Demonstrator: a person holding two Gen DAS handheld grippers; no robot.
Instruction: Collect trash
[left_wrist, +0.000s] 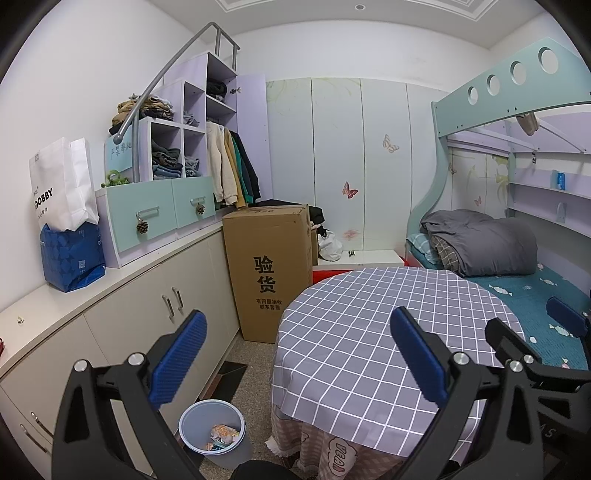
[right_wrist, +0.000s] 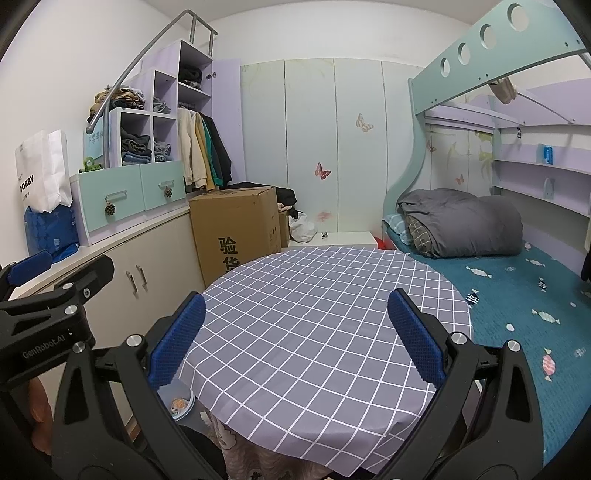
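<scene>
Holding both tongs over the round tabletop (right_wrist: 317, 332) with its grey checked cloth: left tongs (left_wrist: 299, 354) spread wide, nothing between the blue pads; right tongs (right_wrist: 295, 336) likewise spread and gripping nothing. Cloth surface bare under both. Trash bin (left_wrist: 212, 430), pale blue and round, stands on the floor just beside the table's left edge, near the cabinet doors (left_wrist: 173, 302). Inside it: crumpled wrappers (left_wrist: 223, 435), orange-and-white print, lying at the bottom; what else is in there I cannot make out. From my right wrist view only a slice of the bin (right_wrist: 181, 404) shows, below the cloth's edge, with a bit of wrapper visible. Other containers: tall cardboard box (left_wrist: 269, 269) on the floor against the cabinet end, flaps shut, contents hidden. On the cabinet top, a white paper bag (left_wrist: 62, 184) standing in a blue bag (left_wrist: 72, 258); contents not visible. Open shelf cubbies (left_wrist: 173, 151) hold folded clothes. Grey quilt (left_wrist: 484, 243) rolled up on the bed (left_wrist: 535, 295) to the right.
</scene>
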